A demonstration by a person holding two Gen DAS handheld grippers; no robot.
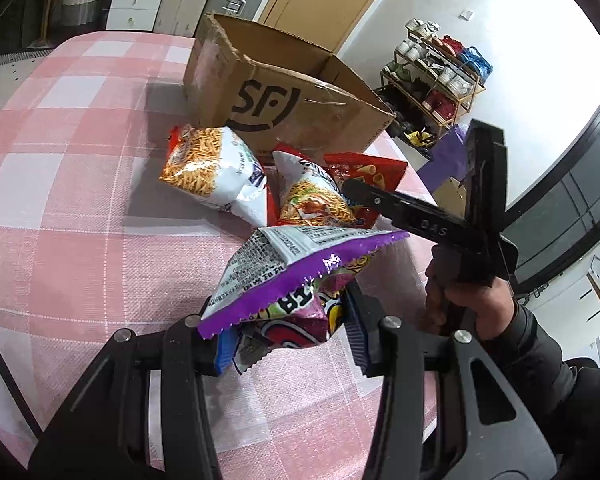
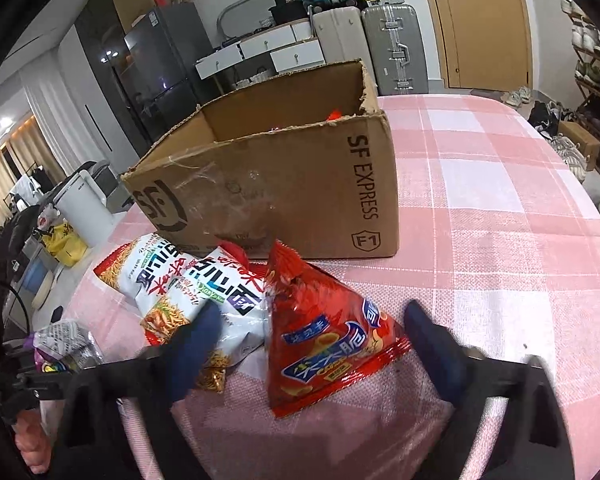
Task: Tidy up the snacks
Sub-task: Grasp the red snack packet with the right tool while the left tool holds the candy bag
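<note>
My left gripper (image 1: 290, 336) is shut on a purple snack bag (image 1: 296, 276) and holds it above the pink checked tablecloth (image 1: 60, 184). Beyond it lie two white noodle-snack bags (image 1: 214, 168) (image 1: 312, 196) and a red snack bag (image 1: 368, 174), in front of an open SF cardboard box (image 1: 284, 92). My right gripper (image 2: 314, 344) is open, its fingers on either side of the red bag (image 2: 324, 332). The white bags (image 2: 204, 288) lie to its left, the box (image 2: 272, 184) behind. The right gripper also shows in the left wrist view (image 1: 416, 212).
The table edge runs close on the right of the snacks in the left wrist view. A shoe rack (image 1: 436, 76) stands beyond it. Suitcases (image 2: 392, 48), drawers and a fridge (image 2: 156, 76) stand behind the box.
</note>
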